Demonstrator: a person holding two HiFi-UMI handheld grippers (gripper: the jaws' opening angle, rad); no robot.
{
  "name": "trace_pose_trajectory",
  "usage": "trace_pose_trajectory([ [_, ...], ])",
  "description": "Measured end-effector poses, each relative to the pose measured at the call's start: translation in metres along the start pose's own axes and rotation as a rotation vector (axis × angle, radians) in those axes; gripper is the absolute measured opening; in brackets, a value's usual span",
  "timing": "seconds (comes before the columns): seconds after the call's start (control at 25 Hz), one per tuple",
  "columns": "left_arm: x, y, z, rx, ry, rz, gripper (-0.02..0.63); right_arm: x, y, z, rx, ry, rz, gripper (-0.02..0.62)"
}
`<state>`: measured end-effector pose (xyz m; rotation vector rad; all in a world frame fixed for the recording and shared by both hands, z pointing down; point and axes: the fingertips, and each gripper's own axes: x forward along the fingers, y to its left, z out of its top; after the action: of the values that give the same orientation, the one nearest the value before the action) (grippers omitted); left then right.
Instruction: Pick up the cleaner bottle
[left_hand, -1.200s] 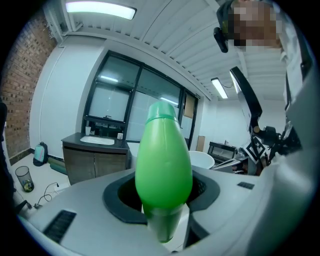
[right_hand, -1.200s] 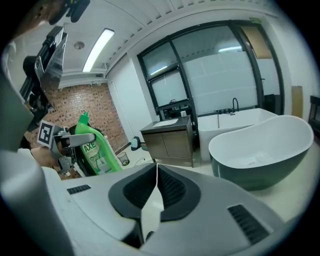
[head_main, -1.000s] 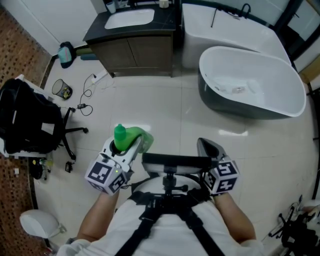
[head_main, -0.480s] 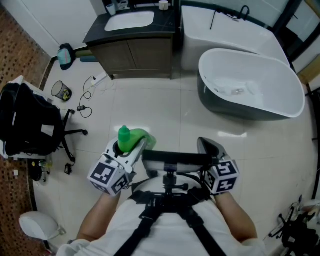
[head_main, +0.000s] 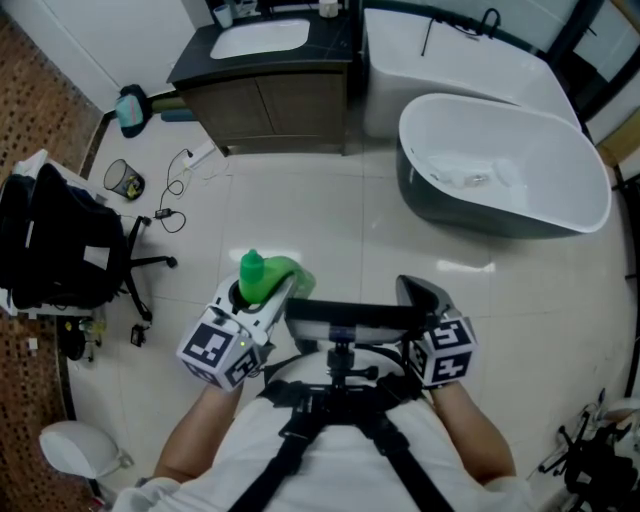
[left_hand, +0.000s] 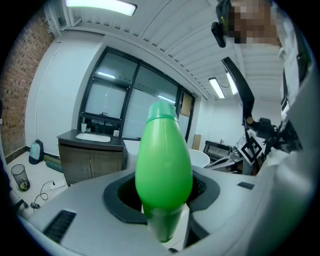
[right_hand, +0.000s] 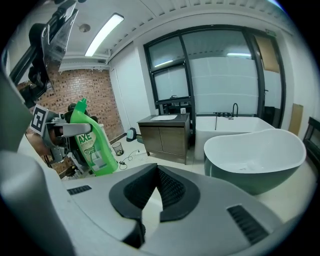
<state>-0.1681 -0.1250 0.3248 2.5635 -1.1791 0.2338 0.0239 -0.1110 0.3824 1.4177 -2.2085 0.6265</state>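
The green cleaner bottle (head_main: 264, 277) is off the floor, in front of the person's chest, with my left gripper (head_main: 262, 298) shut on it. In the left gripper view the bottle (left_hand: 164, 167) fills the gap, its lower body pinched between the dark pads and its cap pointing up. My right gripper (head_main: 418, 292) hangs level with it to the right, shut, with nothing in it. From the right gripper view the labelled bottle (right_hand: 91, 145) shows at the left, well away from the right gripper (right_hand: 150, 200), whose pads meet.
A white bathtub (head_main: 500, 170) stands ahead on the right, a dark vanity with a sink (head_main: 262, 60) ahead in the middle. A black office chair (head_main: 60, 250), a wire bin (head_main: 124, 180) and a floor cable (head_main: 175, 190) are at the left. A chest rig (head_main: 340, 325) lies between the grippers.
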Motion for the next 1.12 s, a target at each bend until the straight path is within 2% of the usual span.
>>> trace_pose_trajectory([
  [1.12,0.0014,-0.0076,-0.0059,-0.007,0.014,-0.004,0.167,-0.0018,0.0017,-0.0099,-0.022,0.030,0.013,0.002],
])
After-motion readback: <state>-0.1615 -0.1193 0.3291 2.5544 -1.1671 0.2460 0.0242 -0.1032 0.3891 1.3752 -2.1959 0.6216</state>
